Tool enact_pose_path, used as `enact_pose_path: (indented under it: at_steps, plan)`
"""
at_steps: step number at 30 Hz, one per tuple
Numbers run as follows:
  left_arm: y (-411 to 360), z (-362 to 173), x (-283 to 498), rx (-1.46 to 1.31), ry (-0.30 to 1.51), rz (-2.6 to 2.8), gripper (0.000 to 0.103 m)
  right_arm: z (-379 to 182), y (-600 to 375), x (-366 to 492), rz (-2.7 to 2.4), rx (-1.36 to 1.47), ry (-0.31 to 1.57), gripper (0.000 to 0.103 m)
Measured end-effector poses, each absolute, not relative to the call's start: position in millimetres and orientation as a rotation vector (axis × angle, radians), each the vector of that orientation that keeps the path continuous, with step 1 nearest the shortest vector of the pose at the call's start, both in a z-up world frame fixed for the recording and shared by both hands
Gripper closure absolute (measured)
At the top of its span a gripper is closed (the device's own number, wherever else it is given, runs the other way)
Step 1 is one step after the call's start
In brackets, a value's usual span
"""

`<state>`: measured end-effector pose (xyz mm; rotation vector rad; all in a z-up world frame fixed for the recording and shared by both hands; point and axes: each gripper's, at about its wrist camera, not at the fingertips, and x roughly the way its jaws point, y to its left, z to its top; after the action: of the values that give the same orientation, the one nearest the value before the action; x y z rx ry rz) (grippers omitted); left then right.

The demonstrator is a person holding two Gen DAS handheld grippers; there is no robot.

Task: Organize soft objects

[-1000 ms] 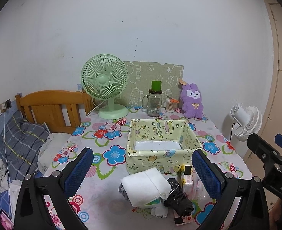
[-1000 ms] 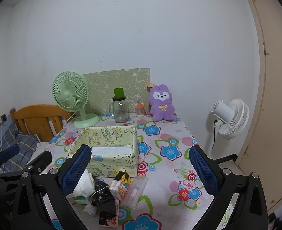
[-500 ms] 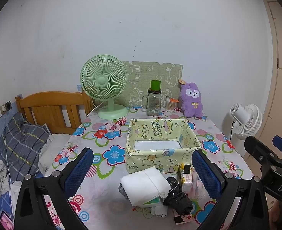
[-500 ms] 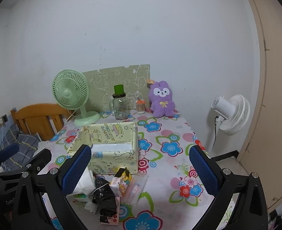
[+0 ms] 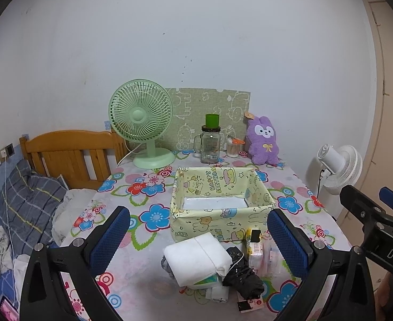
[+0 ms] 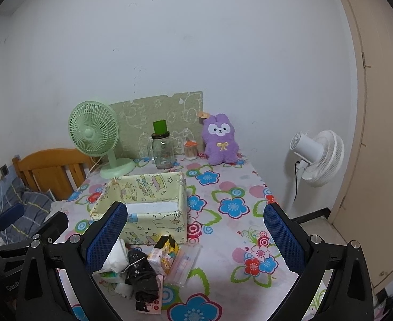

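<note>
Left gripper (image 5: 199, 236) wide apart, white folded bundle (image 5: 196, 258) string-tied

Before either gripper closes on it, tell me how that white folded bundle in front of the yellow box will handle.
The white bundle looks soft and puffy, so it will probably squash under the pads rather than resist. A thin string around it suggests it should stay folded when lifted. It rests on other small items, so lifting may disturb the black crumpled bag touching it.
</note>
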<state>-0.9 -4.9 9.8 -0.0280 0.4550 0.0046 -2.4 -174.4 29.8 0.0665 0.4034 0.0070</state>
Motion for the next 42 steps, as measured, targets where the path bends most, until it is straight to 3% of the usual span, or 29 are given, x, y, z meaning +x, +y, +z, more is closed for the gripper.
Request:
enact_pose_path:
  at_steps: [42]
  plan:
    - [-18,-8,10,-0.028,0.498,-0.06,0.001,17,-165,10,0.046,0.08,0.422,0.0]
